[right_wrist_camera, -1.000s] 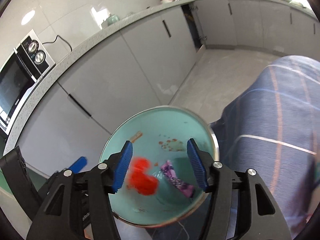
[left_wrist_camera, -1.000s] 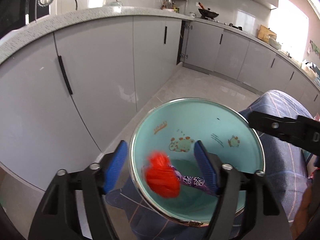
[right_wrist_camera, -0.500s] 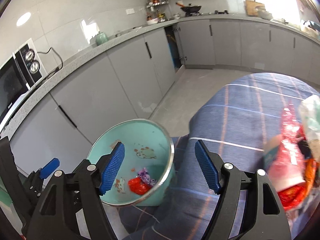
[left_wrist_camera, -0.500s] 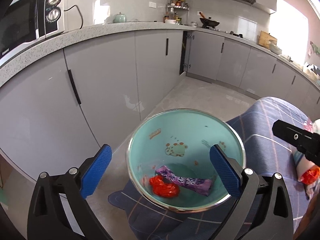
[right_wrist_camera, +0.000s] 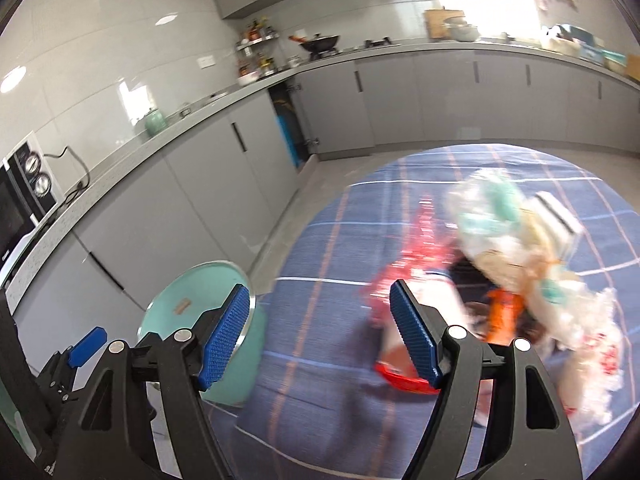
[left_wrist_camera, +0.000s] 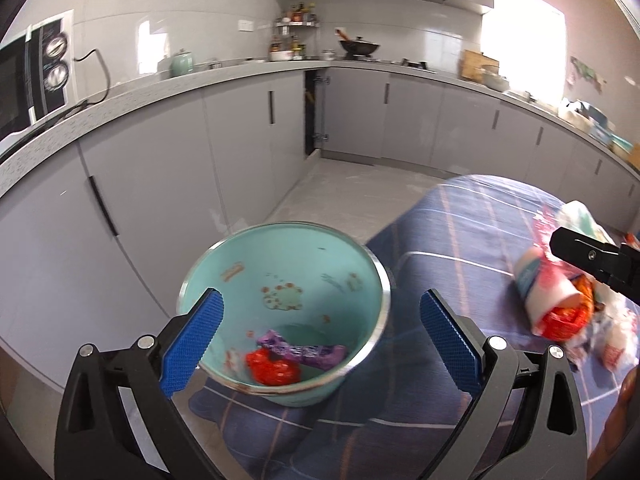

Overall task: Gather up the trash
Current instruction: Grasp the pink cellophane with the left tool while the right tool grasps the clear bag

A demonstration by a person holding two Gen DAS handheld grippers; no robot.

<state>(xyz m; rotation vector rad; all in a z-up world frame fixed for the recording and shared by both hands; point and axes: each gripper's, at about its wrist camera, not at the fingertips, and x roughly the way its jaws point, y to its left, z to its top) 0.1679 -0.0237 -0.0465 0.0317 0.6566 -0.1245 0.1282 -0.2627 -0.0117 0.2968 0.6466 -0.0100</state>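
Two wrappers are already lying in the teal bin (left_wrist_camera: 288,300): a red crumpled wrapper (left_wrist_camera: 272,372) and a purple wrapper (left_wrist_camera: 304,350) touching it on the bin floor. I am holding my left gripper (left_wrist_camera: 320,338) wide apart over the bin's mouth, with nothing between its blue pads (left_wrist_camera: 192,336).

My right gripper (right_wrist_camera: 320,340) is also spread wide and carrying nothing, and I am pointing it toward the trash pile (right_wrist_camera: 520,264) on the blue plaid table (right_wrist_camera: 328,420). From that gripper, the pile is sitting at about two o'clock, near but not touching; the bin is at about nine o'clock, just beside the left pad.

I judge the right gripper to be the nearer one for the coming grab. The closest piece looks to be a white paper cup (left_wrist_camera: 540,292) lying on its side. In the left view its long axis is running from ten o'clock to four o'clock, with its open mouth, stuffed with an orange wrapper (left_wrist_camera: 564,316), facing four o'clock. In the right view the pile is blurred, so I cannot tell the cup's edges there. I am reckoning that I would need to swing right and set the pads across the cup's long axis.
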